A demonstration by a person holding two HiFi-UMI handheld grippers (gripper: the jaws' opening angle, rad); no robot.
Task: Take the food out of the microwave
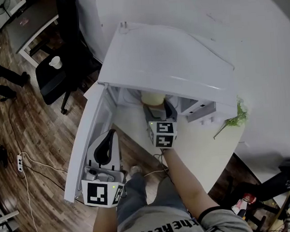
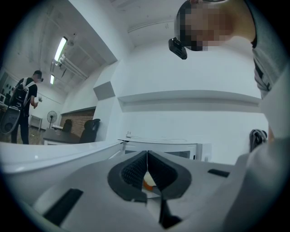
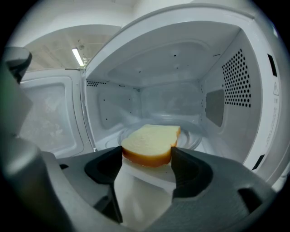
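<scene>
Bread (image 3: 150, 144) sits inside the microwave (image 1: 165, 57) at twelve o'clock, not yet out — right gripper (image 3: 147, 159) gapes around it unclamped, left gripper (image 2: 147, 171) is shut and empty.

Glossy white microwave (image 3: 235, 68) walls, clear glass turntable (image 3: 194, 136), soft matt bread (image 3: 149, 142), matt black fingers (image 3: 190, 171), wood-plank floor (image 1: 38, 145)

The microwave (image 1: 170, 56) is white, the bread slice (image 3: 152, 140) pale yellow with an orange-brown crust, the floor (image 1: 43, 145) brown wood-grain.
</scene>
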